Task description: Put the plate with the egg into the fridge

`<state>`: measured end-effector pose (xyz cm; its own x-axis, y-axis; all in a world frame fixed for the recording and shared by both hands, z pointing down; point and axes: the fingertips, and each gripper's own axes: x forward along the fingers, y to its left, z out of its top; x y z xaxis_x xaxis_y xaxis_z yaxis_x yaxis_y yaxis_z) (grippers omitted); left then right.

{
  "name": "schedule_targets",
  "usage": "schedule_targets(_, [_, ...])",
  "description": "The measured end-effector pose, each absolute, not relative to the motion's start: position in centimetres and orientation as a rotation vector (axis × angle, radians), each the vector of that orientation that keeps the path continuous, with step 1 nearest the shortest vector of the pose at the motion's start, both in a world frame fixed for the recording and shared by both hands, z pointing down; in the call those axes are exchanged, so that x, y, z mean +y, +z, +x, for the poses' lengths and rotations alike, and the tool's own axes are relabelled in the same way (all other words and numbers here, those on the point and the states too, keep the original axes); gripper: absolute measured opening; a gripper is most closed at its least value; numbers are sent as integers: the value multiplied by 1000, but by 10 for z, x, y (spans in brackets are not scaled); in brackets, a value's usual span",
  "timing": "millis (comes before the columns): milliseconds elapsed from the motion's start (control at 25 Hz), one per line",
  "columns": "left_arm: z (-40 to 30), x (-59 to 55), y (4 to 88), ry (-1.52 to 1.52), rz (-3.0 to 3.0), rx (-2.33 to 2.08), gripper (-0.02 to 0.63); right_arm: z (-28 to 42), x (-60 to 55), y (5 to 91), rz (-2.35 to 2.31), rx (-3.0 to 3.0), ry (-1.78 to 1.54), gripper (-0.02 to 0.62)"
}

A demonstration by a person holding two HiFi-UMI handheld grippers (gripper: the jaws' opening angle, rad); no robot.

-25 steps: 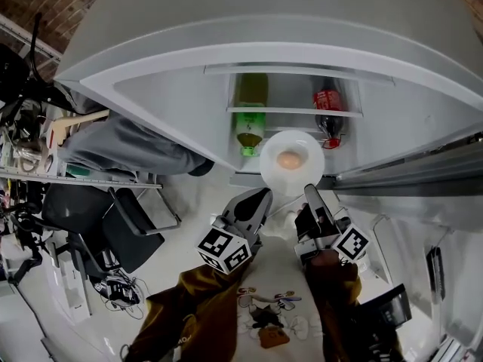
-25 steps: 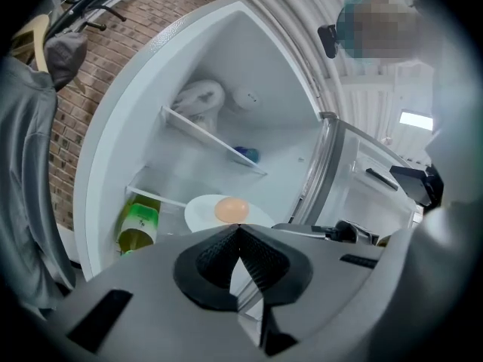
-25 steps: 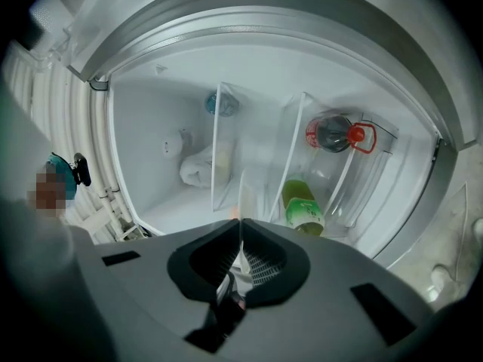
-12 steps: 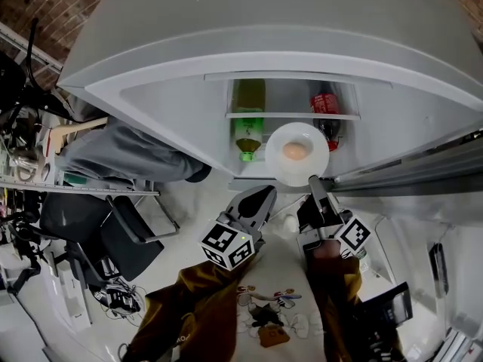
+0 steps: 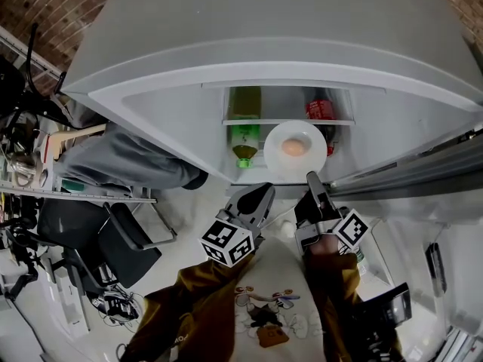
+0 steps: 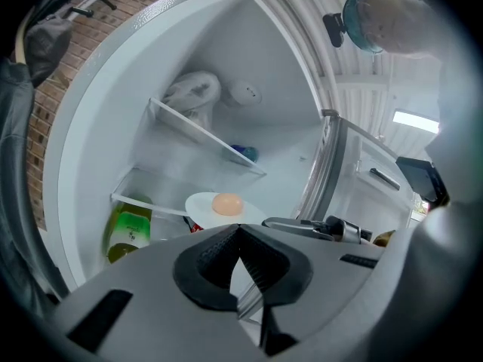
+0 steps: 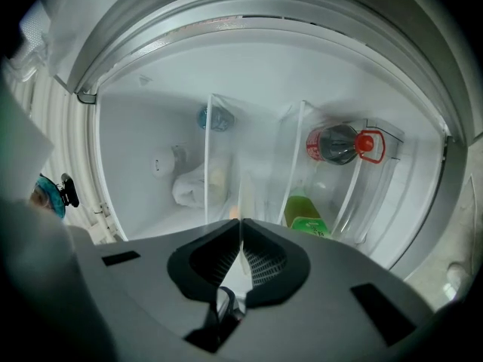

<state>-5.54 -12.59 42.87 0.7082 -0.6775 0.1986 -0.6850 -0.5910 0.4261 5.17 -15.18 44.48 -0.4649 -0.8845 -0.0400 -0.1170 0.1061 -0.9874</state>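
White round plate [image 5: 278, 155], roughly level, tan egg [image 5: 293, 147] at its centre, rim pinched in right tool [image 5: 311, 178], at open white fridge [image 5: 166, 104] mouth.

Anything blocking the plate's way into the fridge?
Nothing visible. The fridge stands open; the plate, held by the right gripper, faces bare space. The green bottle and red-capped bottle sit past a shelf, aside.

- Red brick wall [image 5: 53, 2] at the upper left.
- Pale floor [image 5: 189, 202].
- Black chair [image 5: 128, 243] standing on the floor, beside a cluttered wire rack [image 5: 30, 179].
- Bright light panel [image 6: 415, 121] overhead.
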Motion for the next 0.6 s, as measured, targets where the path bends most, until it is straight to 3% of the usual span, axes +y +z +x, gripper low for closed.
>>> schedule_targets(600, [-51,-149,432,4,2421,-1083,8,63,-185,449,-986,1583,-1414,17])
